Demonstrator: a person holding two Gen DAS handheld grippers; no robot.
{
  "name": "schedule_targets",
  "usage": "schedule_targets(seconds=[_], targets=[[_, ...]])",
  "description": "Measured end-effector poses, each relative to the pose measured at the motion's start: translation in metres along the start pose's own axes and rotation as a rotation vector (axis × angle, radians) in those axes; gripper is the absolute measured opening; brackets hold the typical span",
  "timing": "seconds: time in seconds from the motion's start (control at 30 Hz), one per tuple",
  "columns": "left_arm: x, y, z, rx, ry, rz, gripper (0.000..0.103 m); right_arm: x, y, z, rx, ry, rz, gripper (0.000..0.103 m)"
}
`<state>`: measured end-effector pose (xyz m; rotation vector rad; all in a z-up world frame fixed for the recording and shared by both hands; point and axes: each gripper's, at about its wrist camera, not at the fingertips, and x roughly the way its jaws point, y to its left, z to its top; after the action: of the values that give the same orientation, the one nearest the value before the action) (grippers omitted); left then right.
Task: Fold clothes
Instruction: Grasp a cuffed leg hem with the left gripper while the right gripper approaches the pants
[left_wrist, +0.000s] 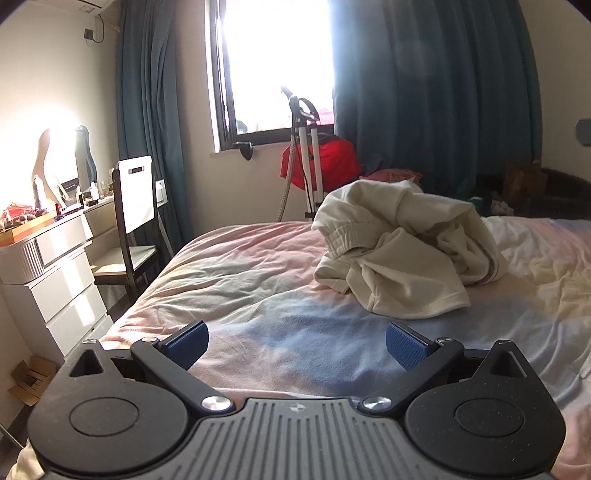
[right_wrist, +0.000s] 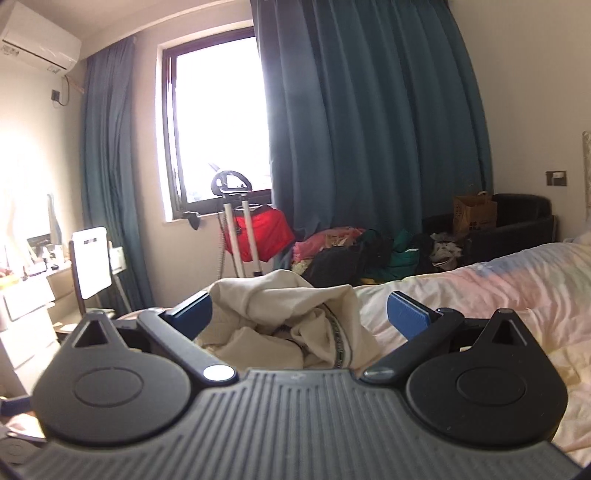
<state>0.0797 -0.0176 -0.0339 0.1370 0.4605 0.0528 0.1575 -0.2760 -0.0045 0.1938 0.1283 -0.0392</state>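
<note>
A crumpled cream garment (left_wrist: 402, 251) with an elastic cuff lies in a heap on the bed (left_wrist: 240, 280), ahead and right of my left gripper (left_wrist: 297, 347). That gripper hangs open over the pastel sheet, nothing between its blue pads (left_wrist: 406, 345). In the right wrist view the same cream garment (right_wrist: 288, 314) sits just beyond my right gripper (right_wrist: 299, 314), whose wide-open jaws frame it. I cannot tell whether the right fingers touch the cloth.
A white dresser (left_wrist: 55, 273) with clutter and a dark chair (left_wrist: 133, 221) stand left of the bed. A garment steamer stand (left_wrist: 308, 158) and a red bag (left_wrist: 325, 162) are under the window. A clothes pile (right_wrist: 354, 251) and a dark armchair (right_wrist: 517, 221) lie beyond the bed.
</note>
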Motion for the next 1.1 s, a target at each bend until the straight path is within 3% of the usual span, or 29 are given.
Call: schedule_targets(seconds=[0.13, 0.23, 0.3, 0.4, 0.5, 0.6, 0.8, 0.83, 0.9, 0.97, 1.0, 1.1], targets=[[0.067, -0.015, 0.014, 0.051, 0.054, 0.043, 0.103, 0.015, -0.013, -0.019, 0.013, 0.02, -0.025, 0.066], [0.123, -0.03, 0.026, 0.128, 0.076, 0.078, 0.103, 0.033, -0.023, -0.032, 0.018, 0.069, -0.023, 0.054], [0.163, -0.04, 0.034, 0.194, 0.089, 0.099, 0.103, 0.044, -0.03, -0.04, 0.023, 0.092, -0.022, 0.054], [0.217, -0.05, 0.043, 0.268, 0.084, 0.135, 0.103, 0.057, -0.038, -0.039, 0.046, 0.054, -0.032, 0.055], [0.26, -0.059, 0.05, 0.299, 0.07, 0.138, 0.103, 0.069, -0.051, -0.05, 0.121, 0.037, -0.046, 0.055], [0.297, -0.069, 0.059, 0.307, 0.033, 0.137, 0.103, 0.089, -0.059, -0.064, 0.164, 0.085, -0.045, 0.055], [0.292, -0.069, 0.09, 0.152, -0.209, 0.08, 0.099, 0.121, -0.063, -0.086, 0.225, 0.157, -0.061, 0.055], [0.288, -0.068, 0.096, 0.126, -0.25, 0.069, 0.093, 0.124, -0.062, -0.088, 0.231, 0.167, -0.062, 0.055], [0.281, -0.071, 0.115, 0.129, -0.295, 0.062, 0.067, 0.127, -0.061, -0.091, 0.234, 0.176, -0.06, 0.055], [0.274, -0.072, 0.135, 0.107, -0.31, 0.048, 0.027, 0.126, -0.057, -0.091, 0.22, 0.169, -0.06, 0.055], [0.27, -0.071, 0.146, 0.088, -0.307, 0.038, 0.018, 0.124, -0.055, -0.09, 0.211, 0.162, -0.06, 0.055], [0.245, -0.071, 0.179, 0.054, -0.314, -0.014, 0.017, 0.118, -0.05, -0.09, 0.177, 0.134, -0.065, 0.055]])
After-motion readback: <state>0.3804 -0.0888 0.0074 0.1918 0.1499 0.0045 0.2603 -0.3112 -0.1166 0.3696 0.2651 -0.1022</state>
